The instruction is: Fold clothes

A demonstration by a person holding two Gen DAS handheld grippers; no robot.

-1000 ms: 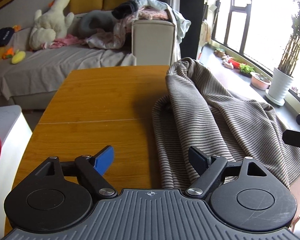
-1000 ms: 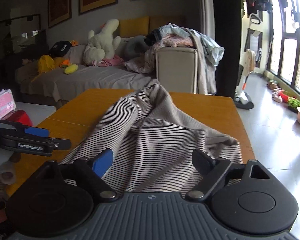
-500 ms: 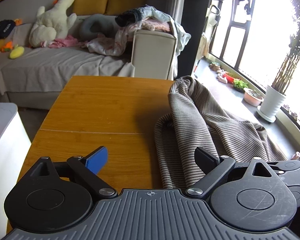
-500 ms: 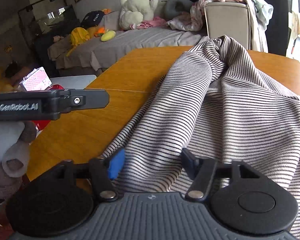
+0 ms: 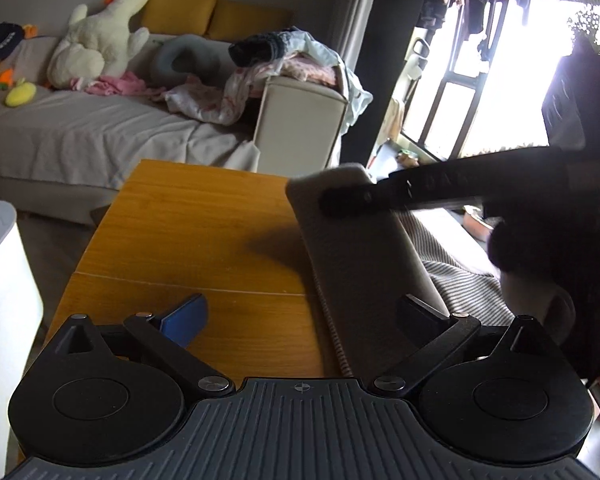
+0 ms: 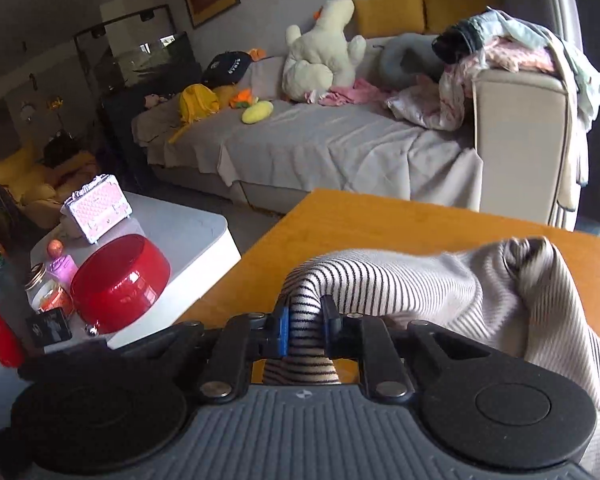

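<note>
One striped garment [image 6: 412,284] between right gripper [image 6: 305,330] fingers

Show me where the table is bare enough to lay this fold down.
Bare wood on the table runs from the left gripper to the sofa-side edge, left of the striped garment. The right half is crowded: garment heaped, right gripper clamping it.

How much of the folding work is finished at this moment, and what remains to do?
Nothing looks finished: the grey-and-black striped knit garment is bunched on the orange wooden table, with no neat fold showing. In hand: the right gripper is shut on a pinch of it and lifts a flap. The left gripper is open and holds nothing. Left: lay the flap over and make the remaining folds.
</note>
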